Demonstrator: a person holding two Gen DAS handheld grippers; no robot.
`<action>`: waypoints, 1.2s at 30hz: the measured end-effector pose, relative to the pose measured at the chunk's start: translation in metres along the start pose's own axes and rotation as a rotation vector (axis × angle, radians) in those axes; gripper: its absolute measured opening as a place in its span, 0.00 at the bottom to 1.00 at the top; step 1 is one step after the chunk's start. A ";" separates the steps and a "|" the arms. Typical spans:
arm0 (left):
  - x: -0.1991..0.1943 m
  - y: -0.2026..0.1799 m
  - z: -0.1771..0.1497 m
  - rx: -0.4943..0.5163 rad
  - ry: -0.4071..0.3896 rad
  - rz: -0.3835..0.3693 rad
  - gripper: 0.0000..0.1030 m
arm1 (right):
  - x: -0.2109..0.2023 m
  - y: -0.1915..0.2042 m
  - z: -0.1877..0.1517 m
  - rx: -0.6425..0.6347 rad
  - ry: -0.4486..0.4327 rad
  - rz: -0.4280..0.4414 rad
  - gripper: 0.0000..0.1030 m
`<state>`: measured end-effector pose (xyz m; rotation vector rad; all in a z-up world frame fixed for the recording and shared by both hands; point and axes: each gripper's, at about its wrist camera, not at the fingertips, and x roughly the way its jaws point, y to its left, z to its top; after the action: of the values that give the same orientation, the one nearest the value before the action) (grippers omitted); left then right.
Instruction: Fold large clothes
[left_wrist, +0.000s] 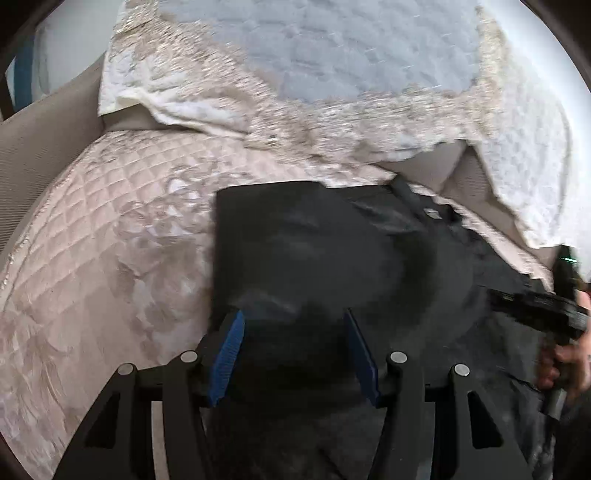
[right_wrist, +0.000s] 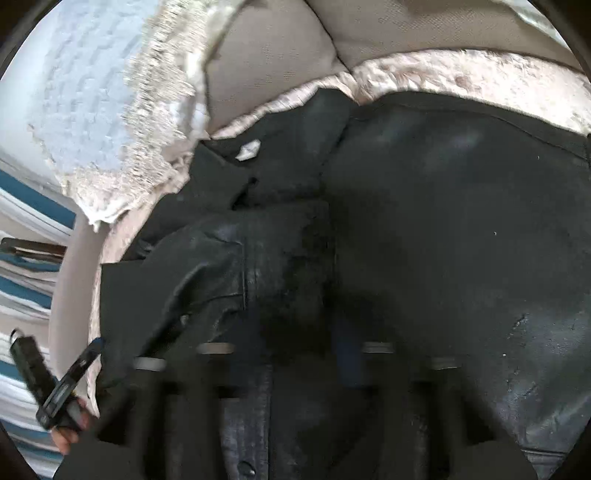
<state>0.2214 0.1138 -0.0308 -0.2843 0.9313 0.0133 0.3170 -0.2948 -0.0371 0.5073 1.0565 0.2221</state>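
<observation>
**Left wrist view, left to right.** At the far left, beige upholstery (left_wrist: 44, 147) borders a pink quilted cover (left_wrist: 110, 240) spread over the seat. Behind it a white lace-edged cover (left_wrist: 332, 74) hangs over the backrest. The task's thing, a black garment (left_wrist: 314, 240), lies flat on the pink cover from the centre to the right edge, its left border straight and squared. My left gripper (left_wrist: 291, 317) hangs over the near part of the garment, its blue pads (left_wrist: 231, 354) well apart and released, with nothing pinched between them. At the right edge my right gripper (left_wrist: 532, 306) appears side-on over the fabric, carried by my right hand (left_wrist: 565, 365). From this side I cannot tell how its jaws stand.

**Right wrist view, left to right.** At the lower left my left gripper (right_wrist: 59, 341) sits beyond the garment's edge, fingers spread, with my left hand (right_wrist: 68, 439) below it. The garment (right_wrist: 443, 221) fills the centre and right. Rumpled folds lie left of centre, and a small white label (right_wrist: 249, 150) shows near its upper edge. My right gripper (right_wrist: 299, 343) is smeared by motion blur against the dark cloth. I cannot tell whether it is clenched, or whether it grasps any fabric.
</observation>
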 end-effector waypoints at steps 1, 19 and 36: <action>0.004 0.004 0.002 0.001 0.004 0.017 0.56 | -0.006 0.004 -0.003 -0.022 -0.023 0.015 0.09; -0.083 -0.021 -0.028 0.059 -0.127 -0.002 0.60 | -0.118 0.000 -0.070 -0.170 -0.204 -0.109 0.25; -0.108 -0.095 -0.110 0.138 -0.037 -0.068 0.75 | -0.233 -0.113 -0.175 0.077 -0.328 -0.172 0.53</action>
<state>0.0825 0.0068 0.0157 -0.1872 0.8808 -0.1078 0.0447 -0.4371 0.0186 0.4992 0.7839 -0.0543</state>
